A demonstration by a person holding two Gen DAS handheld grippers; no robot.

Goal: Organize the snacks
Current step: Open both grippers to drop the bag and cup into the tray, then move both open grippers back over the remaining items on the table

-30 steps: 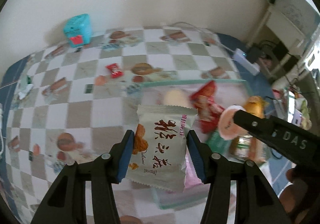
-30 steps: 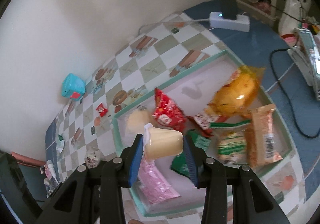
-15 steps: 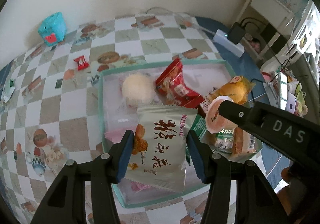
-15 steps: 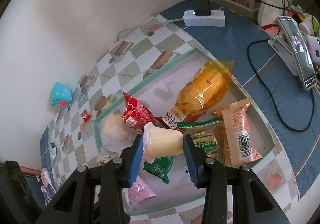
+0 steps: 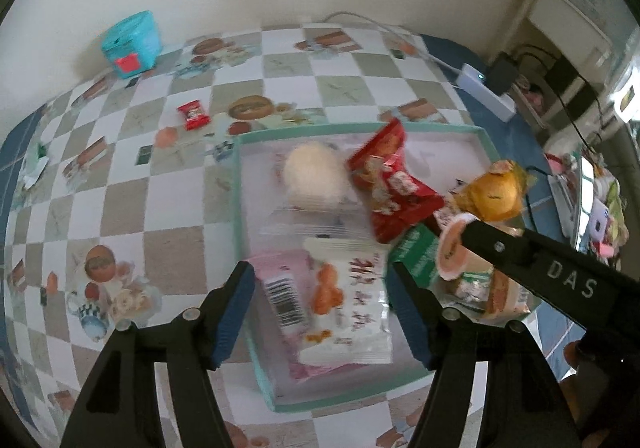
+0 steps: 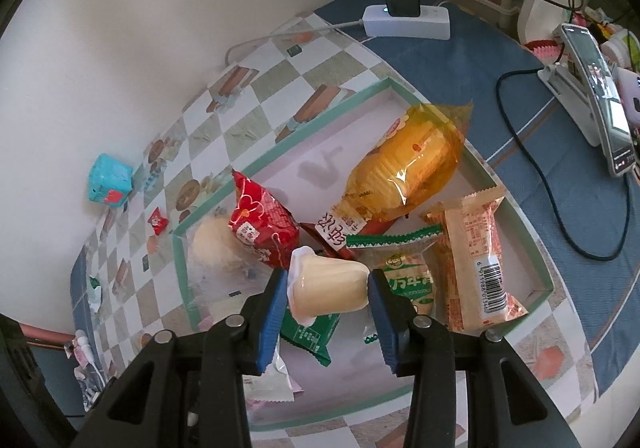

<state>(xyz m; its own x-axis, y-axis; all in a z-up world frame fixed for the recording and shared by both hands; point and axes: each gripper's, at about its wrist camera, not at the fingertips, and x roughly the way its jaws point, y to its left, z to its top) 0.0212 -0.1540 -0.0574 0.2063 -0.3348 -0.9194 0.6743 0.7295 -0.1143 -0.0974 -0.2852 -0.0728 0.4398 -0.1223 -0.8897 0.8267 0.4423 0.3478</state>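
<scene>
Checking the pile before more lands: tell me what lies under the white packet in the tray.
A pink packet with a barcode lies under the white packet, its left part showing. The rest of it and the tray floor beneath are covered.

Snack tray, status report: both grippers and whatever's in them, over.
Left gripper opening, white snack packet loose between its jaws, over the tray. Right gripper shut on jelly cup above the tray. Nothing blocking.

Soft, even daylight fills both fisheye views, brightest toward the right edge, with black corners and strongly bowed lines at the rims. The white crinkled snack packet (image 5: 348, 304) in the left view is smeared by motion blur. Glare streaks the glossy orange cellophane bag (image 6: 404, 164), and faint shadows fall inside the mint-rimmed shallow cardboard tray (image 6: 320, 128).
</scene>
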